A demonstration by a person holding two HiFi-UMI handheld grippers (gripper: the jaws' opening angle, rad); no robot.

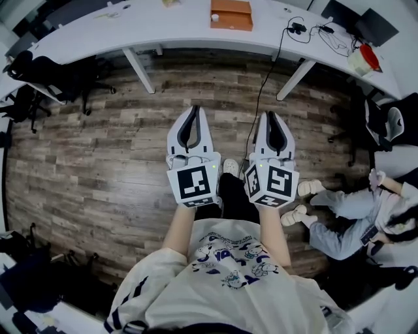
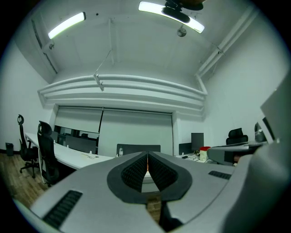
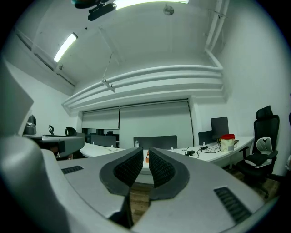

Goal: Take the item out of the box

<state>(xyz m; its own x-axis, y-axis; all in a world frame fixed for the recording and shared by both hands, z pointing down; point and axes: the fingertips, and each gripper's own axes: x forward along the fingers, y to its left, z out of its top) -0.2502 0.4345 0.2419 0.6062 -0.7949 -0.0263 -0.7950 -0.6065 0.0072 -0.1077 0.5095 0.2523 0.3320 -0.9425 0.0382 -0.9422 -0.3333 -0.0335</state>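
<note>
An orange-brown cardboard box (image 1: 232, 14) lies on the long white table (image 1: 163, 29) at the far edge of the head view. It is well ahead of both grippers. I hold my left gripper (image 1: 194, 111) and right gripper (image 1: 273, 116) side by side over the wooden floor, pointing toward the table. Both are shut with nothing between their jaws. In the left gripper view, my left gripper (image 2: 147, 155) has its pads pressed together. My right gripper (image 3: 144, 154) shows only a thin slit, and through it a far-off sliver of the box (image 3: 147, 159).
Black cables (image 1: 307, 29) and a red-lidded container (image 1: 364, 59) sit on the table's right part. A cord (image 1: 261, 98) hangs down to the floor. Slanted table legs (image 1: 138, 70) stand ahead. Office chairs (image 1: 39, 75) are at the left. A person sits on the floor (image 1: 353, 209) at the right.
</note>
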